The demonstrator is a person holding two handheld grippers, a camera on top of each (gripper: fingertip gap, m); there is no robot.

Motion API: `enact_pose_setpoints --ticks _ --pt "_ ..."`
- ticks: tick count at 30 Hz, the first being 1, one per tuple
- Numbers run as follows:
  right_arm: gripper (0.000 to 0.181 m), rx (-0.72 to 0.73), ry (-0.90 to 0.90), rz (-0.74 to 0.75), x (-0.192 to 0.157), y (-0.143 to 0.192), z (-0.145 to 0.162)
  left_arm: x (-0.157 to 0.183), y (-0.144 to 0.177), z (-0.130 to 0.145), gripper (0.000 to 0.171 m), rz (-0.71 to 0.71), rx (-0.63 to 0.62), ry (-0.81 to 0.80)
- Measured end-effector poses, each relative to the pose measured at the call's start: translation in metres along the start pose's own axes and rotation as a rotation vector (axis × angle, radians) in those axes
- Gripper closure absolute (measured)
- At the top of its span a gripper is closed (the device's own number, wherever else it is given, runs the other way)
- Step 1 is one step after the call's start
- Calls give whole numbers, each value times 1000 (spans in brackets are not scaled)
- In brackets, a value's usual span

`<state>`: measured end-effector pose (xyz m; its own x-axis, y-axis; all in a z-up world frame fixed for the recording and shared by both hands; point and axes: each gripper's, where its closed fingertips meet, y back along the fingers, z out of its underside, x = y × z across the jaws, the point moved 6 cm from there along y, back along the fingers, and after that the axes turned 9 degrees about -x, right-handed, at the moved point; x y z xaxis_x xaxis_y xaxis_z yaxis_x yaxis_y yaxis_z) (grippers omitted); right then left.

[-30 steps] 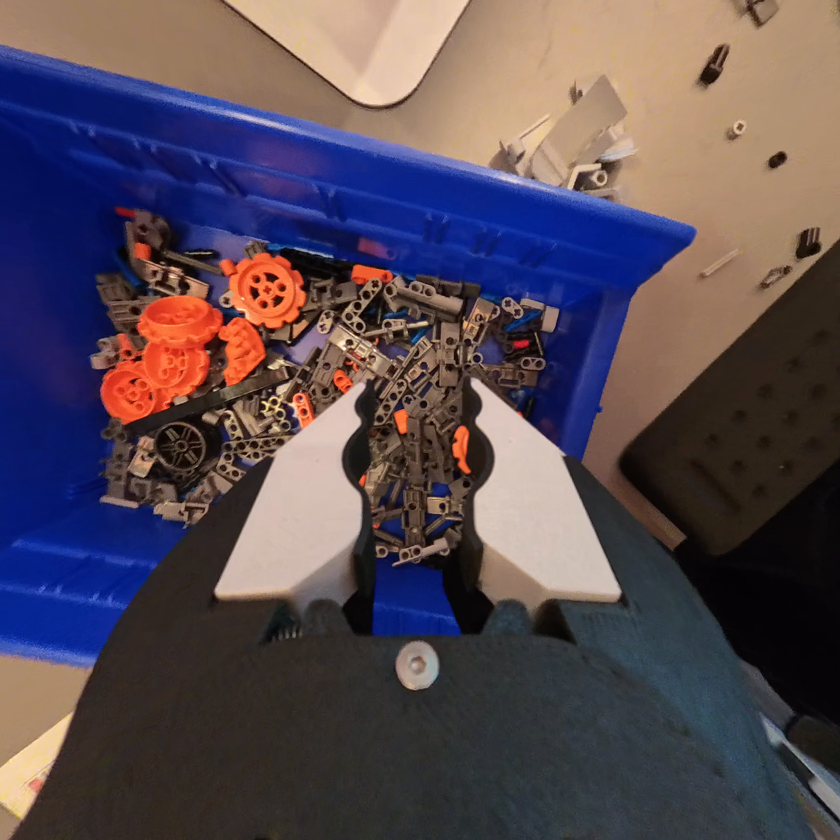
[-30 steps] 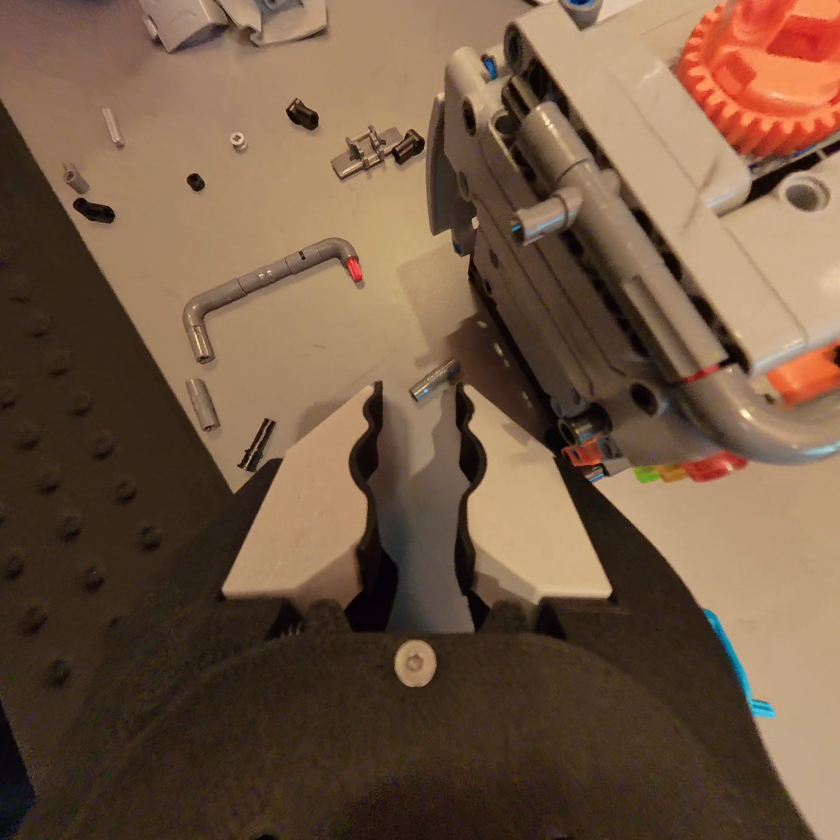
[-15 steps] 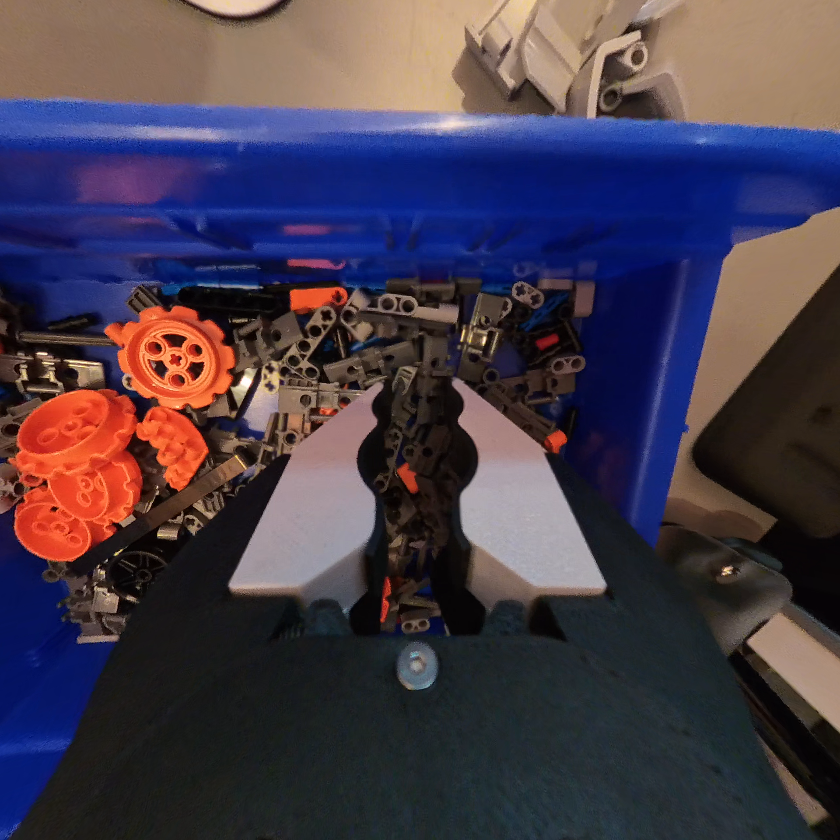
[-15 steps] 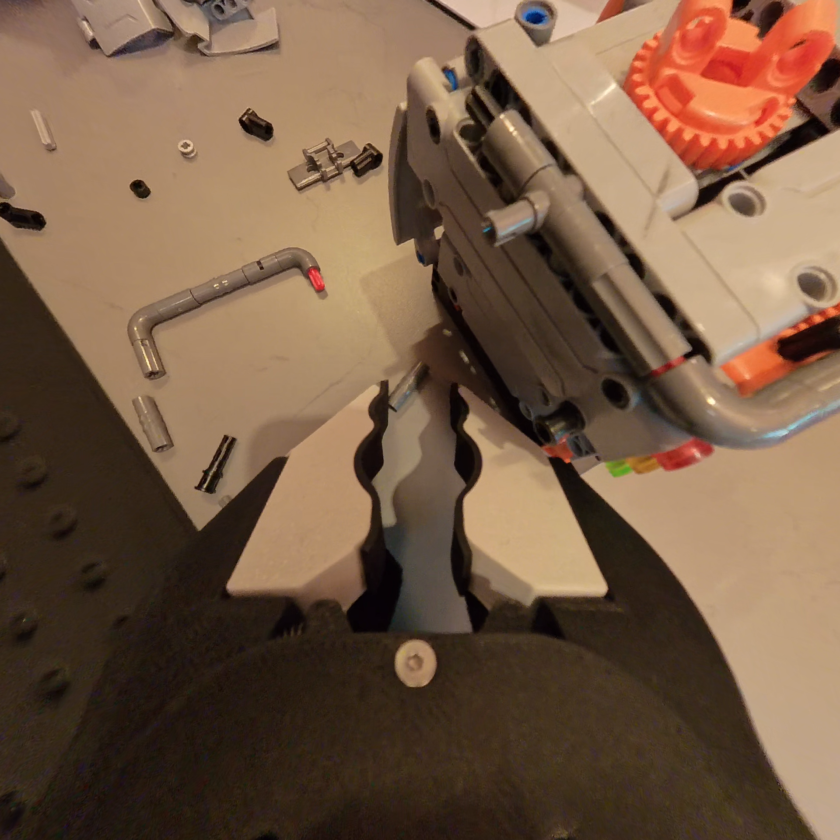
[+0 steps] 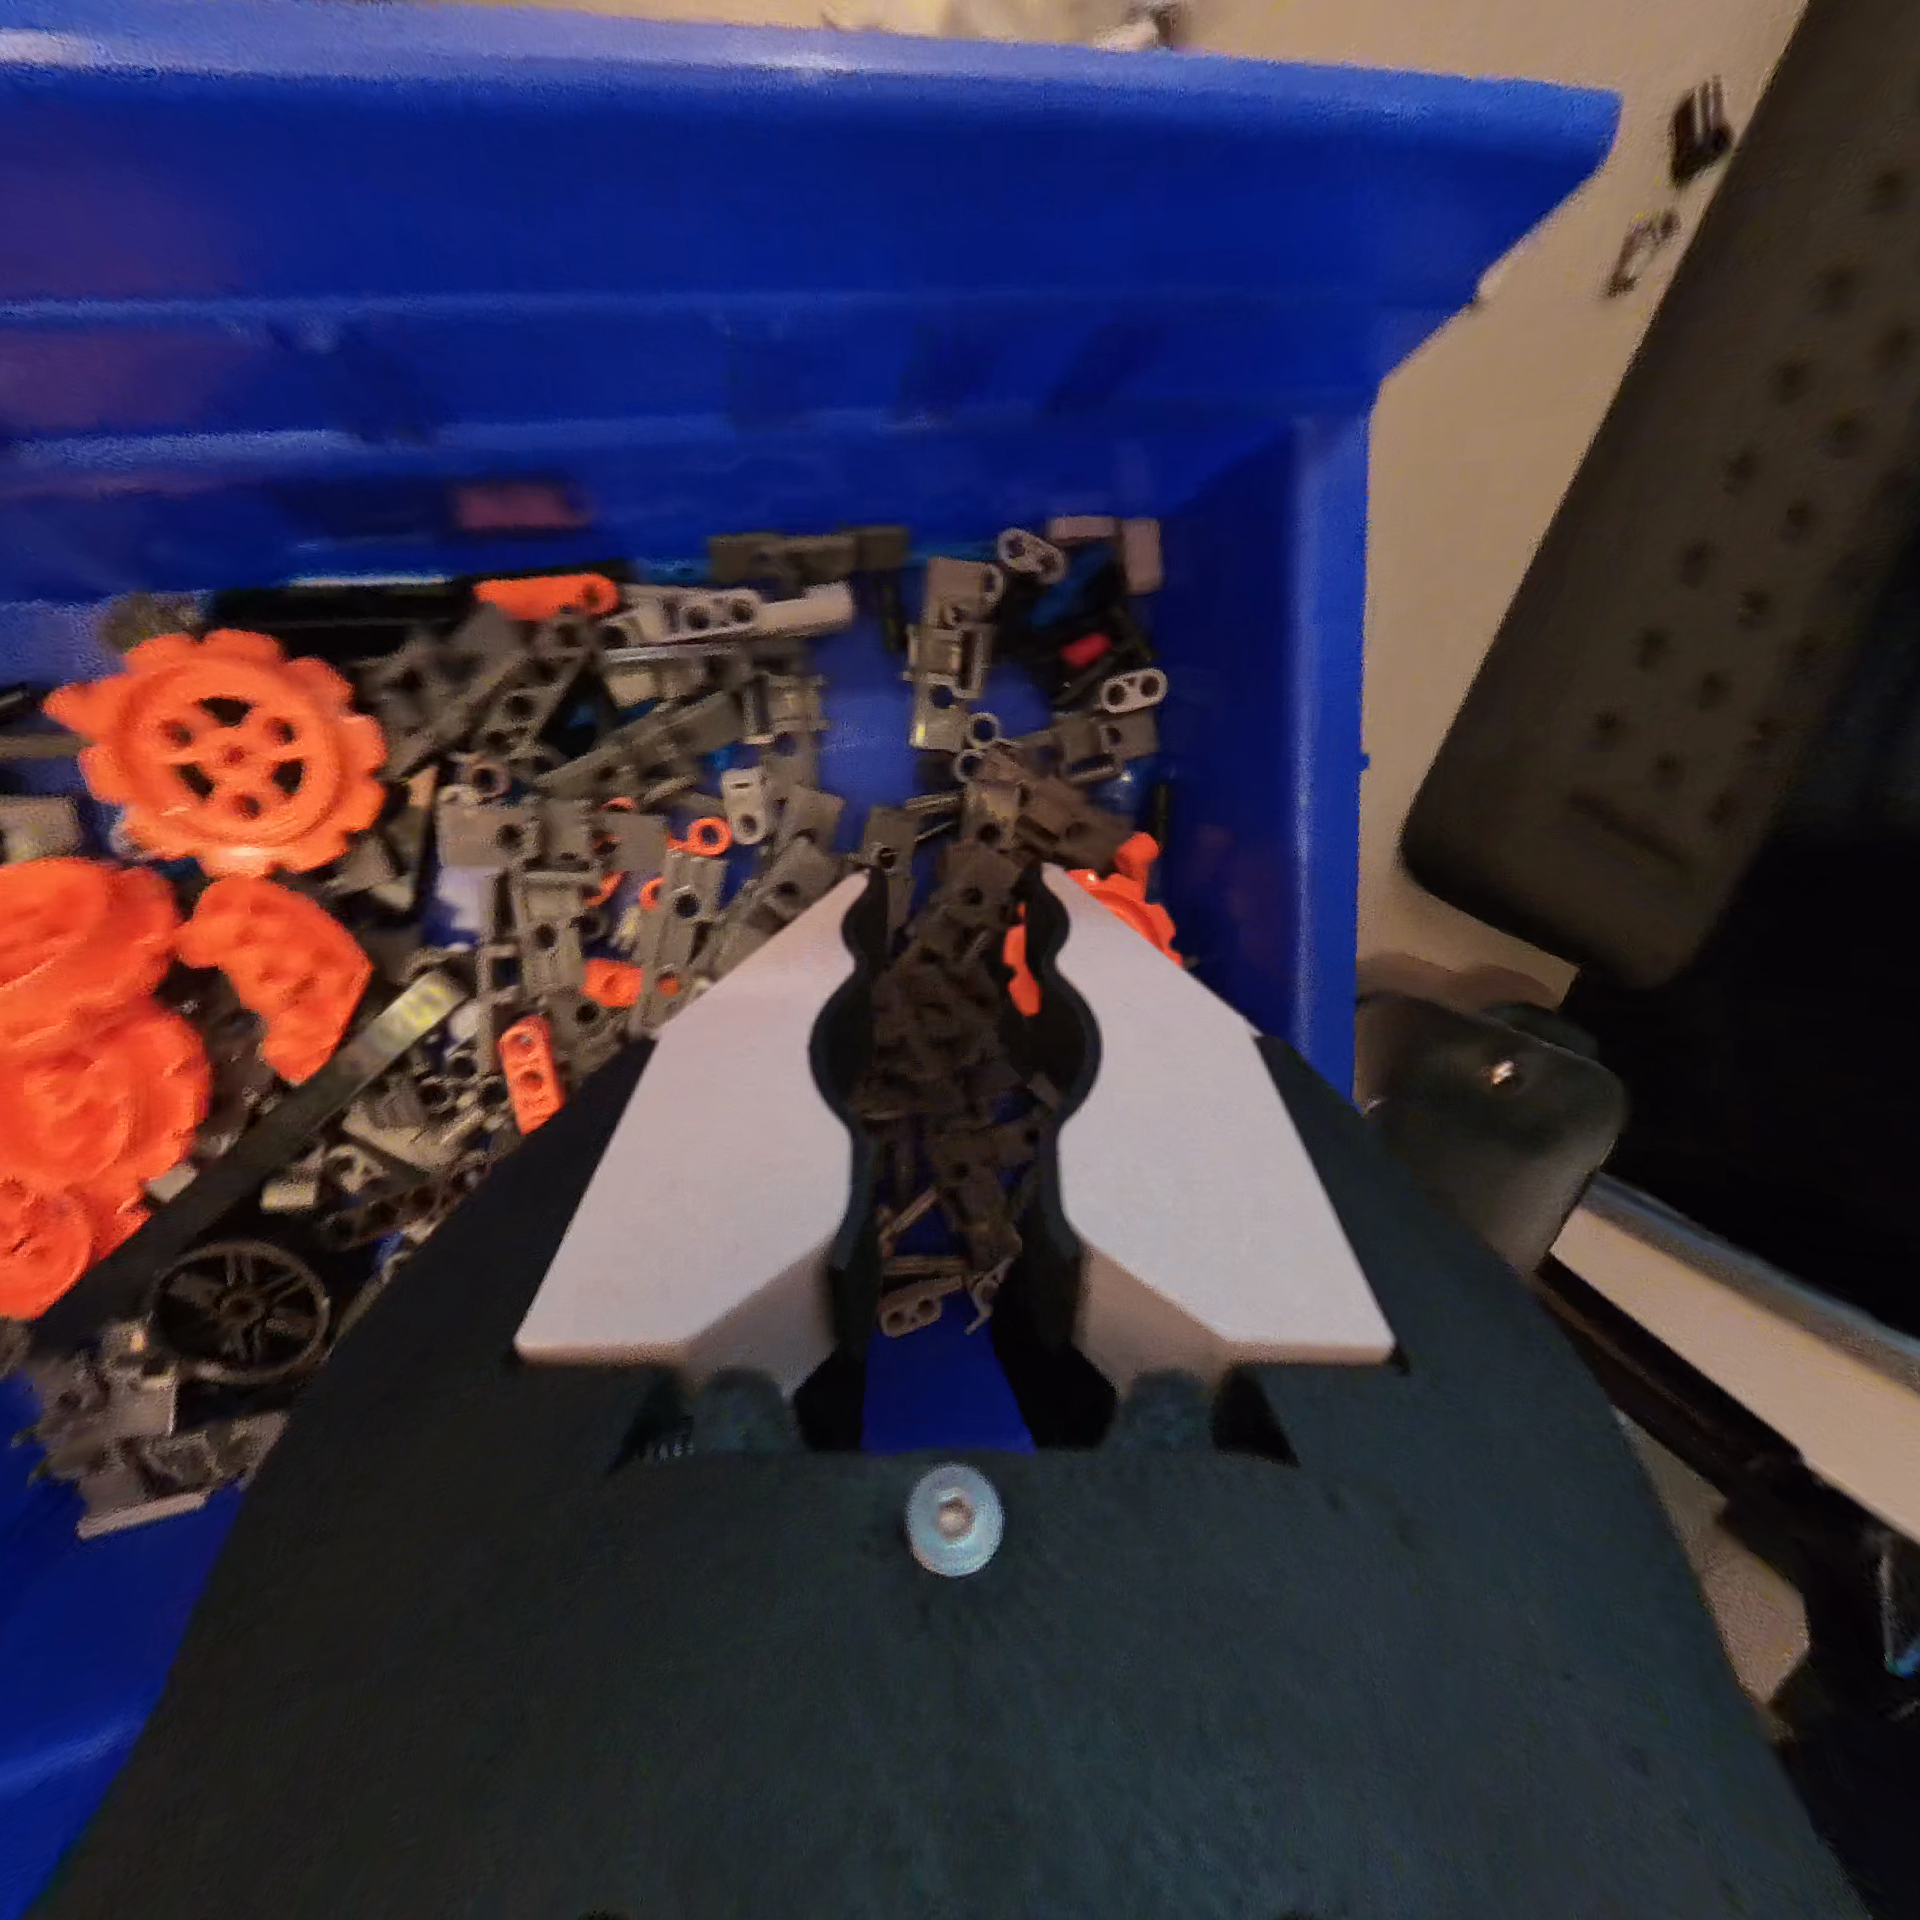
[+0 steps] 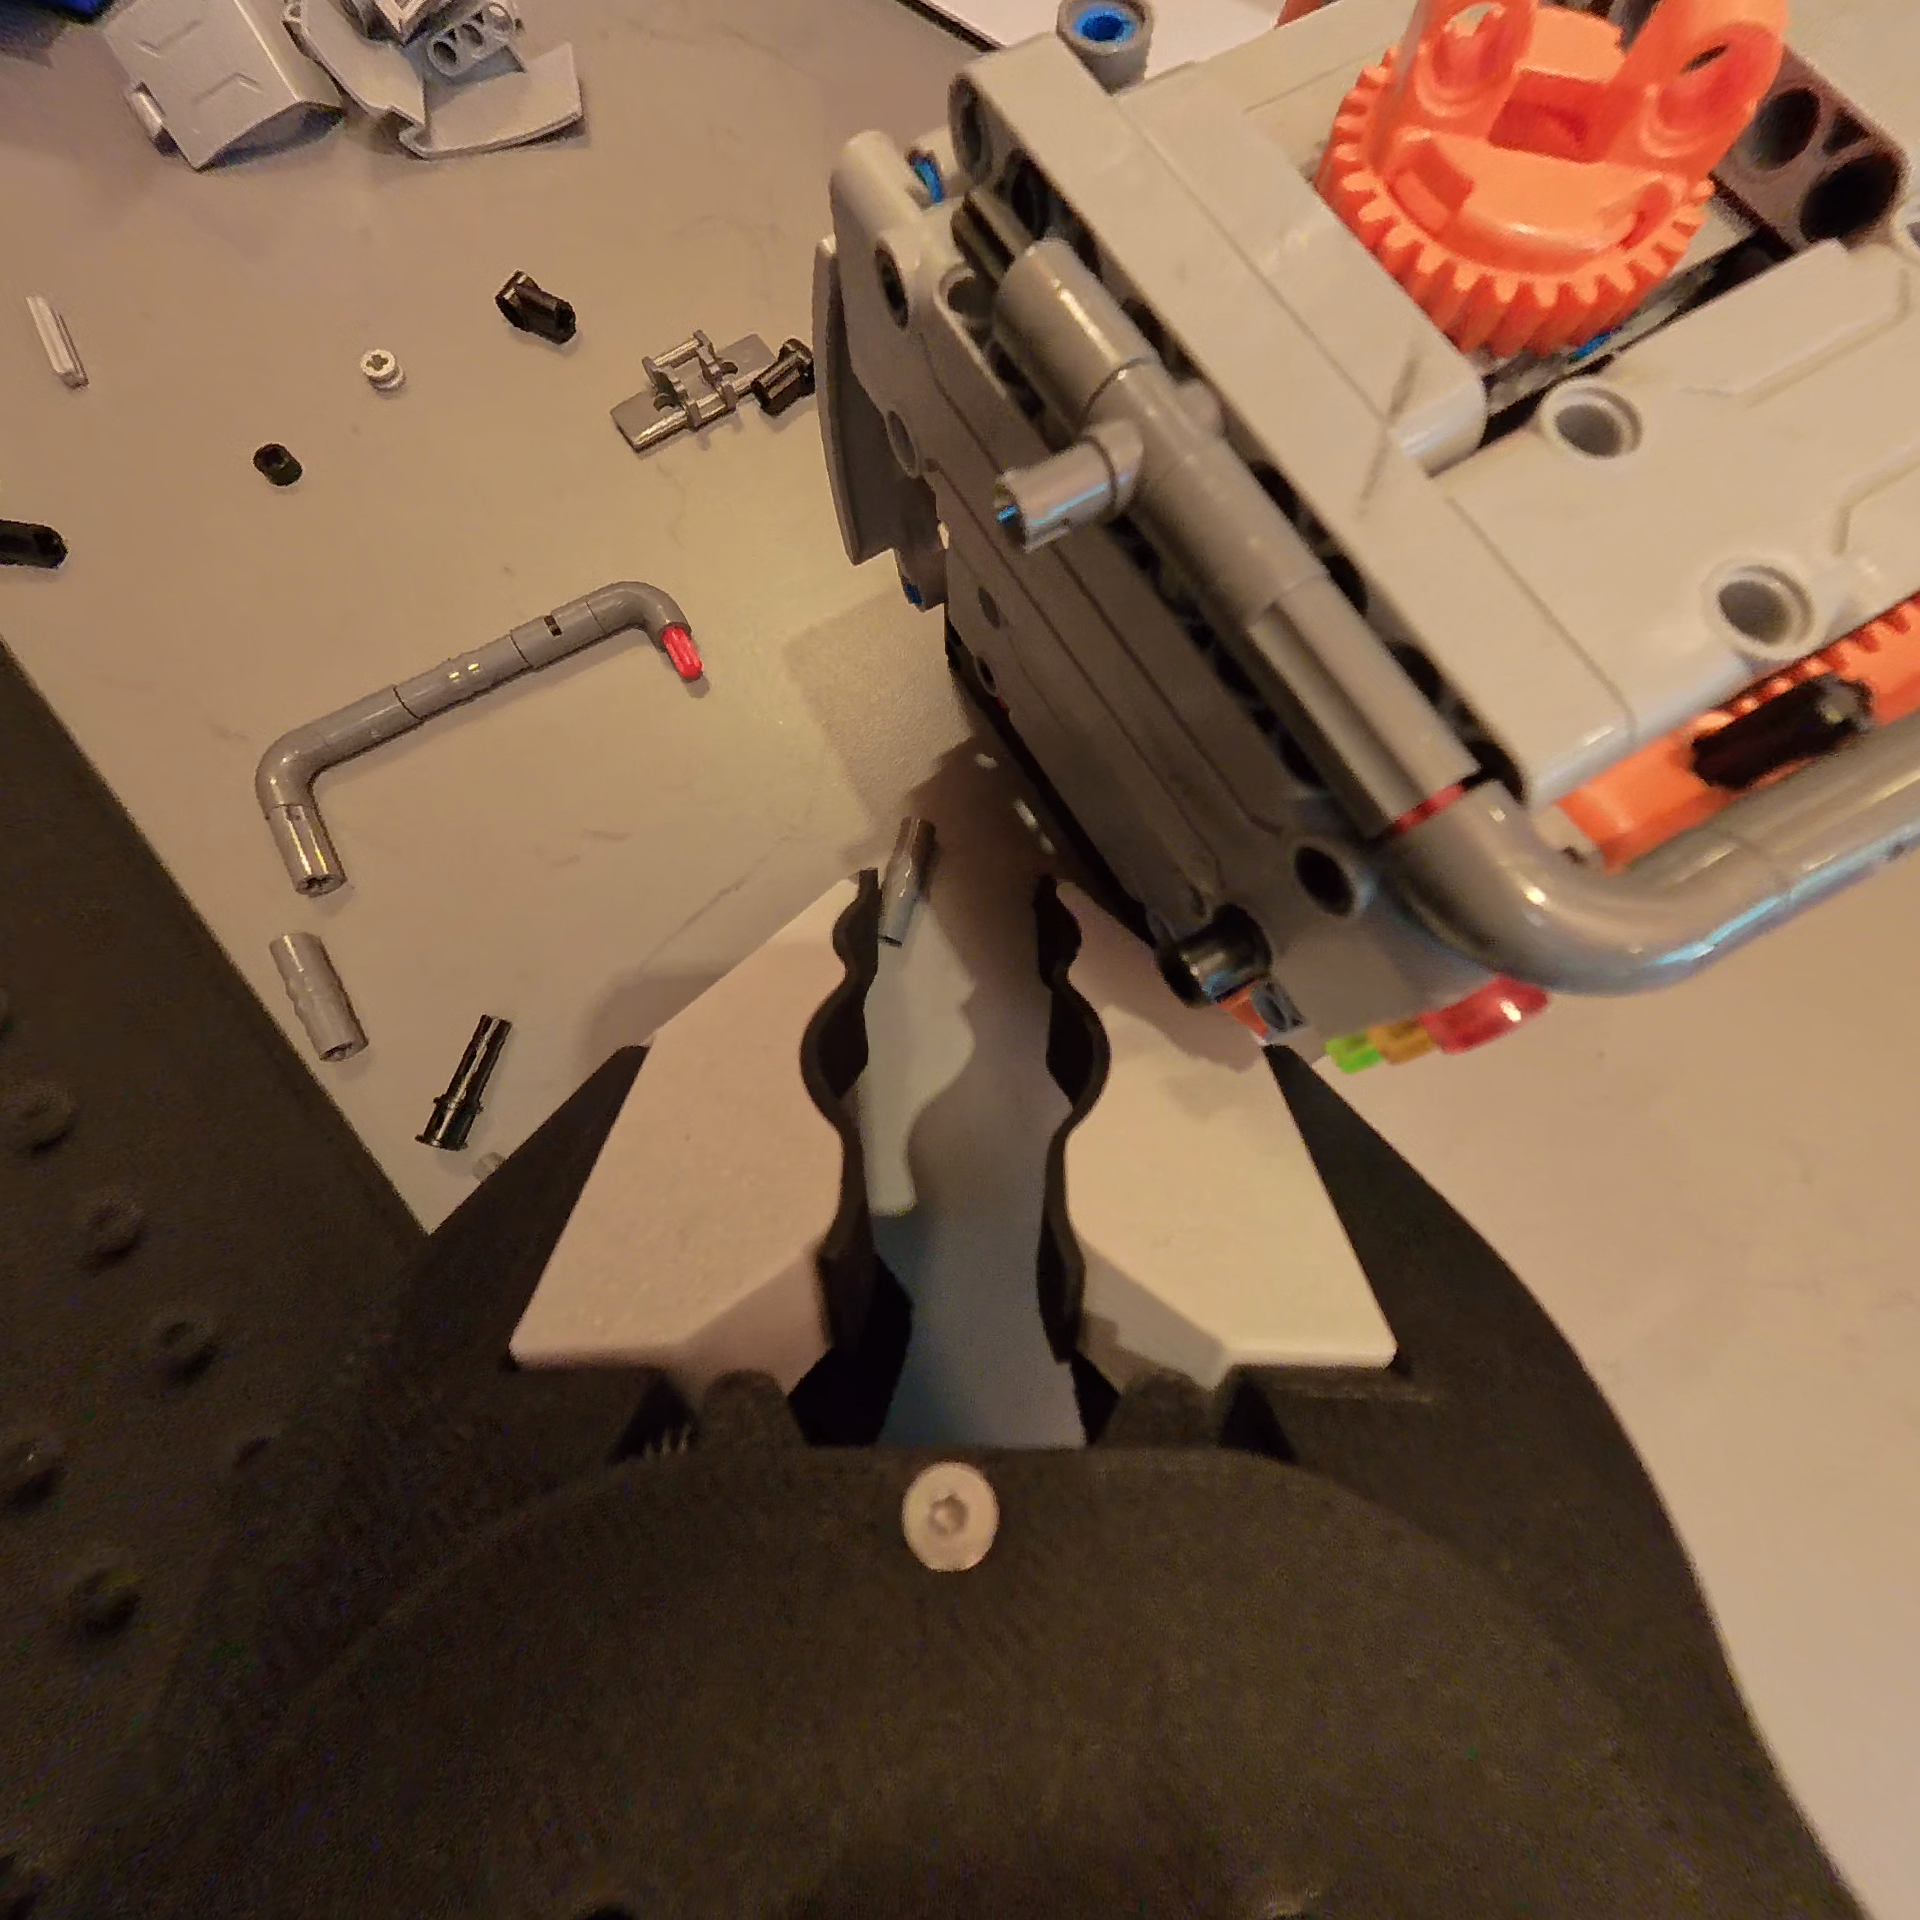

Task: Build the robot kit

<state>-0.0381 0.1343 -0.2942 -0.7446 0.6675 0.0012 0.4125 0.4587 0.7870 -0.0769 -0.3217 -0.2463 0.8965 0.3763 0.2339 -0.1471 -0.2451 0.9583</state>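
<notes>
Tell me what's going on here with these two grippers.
The left gripper hangs open over a blue bin of dark grey and orange building pieces, gripping nothing. The right gripper is open just above the table, with a small grey connector by its tips, beside a grey and orange model.

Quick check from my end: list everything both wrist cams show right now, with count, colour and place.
bin: one, blue, ahead of left gripper
parts: many, dark grey, piled in bin
wheels: several, orange, bin's left
model: one, grey with orange gear, right of right gripper
pipe: one, grey, red tip, on table
connector: one, grey, at right gripper's tips
pins: several, black, scattered on table
left gripper: open, over parts
right gripper: open, on table
</notes>
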Motion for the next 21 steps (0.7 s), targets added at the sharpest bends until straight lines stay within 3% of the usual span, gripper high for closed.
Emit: enact_pose_setpoints --ticks 3,12,18,21 --pt "152 1 -5 3 1 0 0 8 -17 2 135 20 -106 -50" --pt "154 2 -14 6 2 0 0 -7 -26 -2 159 -79 -105 -52" --pt "153 3 -21 9 3 0 0 -33 -6 -5 157 -196 -31 -2" --pt "153 3 -24 10 3 0 0 -33 10 4 156 -153 0 -22"
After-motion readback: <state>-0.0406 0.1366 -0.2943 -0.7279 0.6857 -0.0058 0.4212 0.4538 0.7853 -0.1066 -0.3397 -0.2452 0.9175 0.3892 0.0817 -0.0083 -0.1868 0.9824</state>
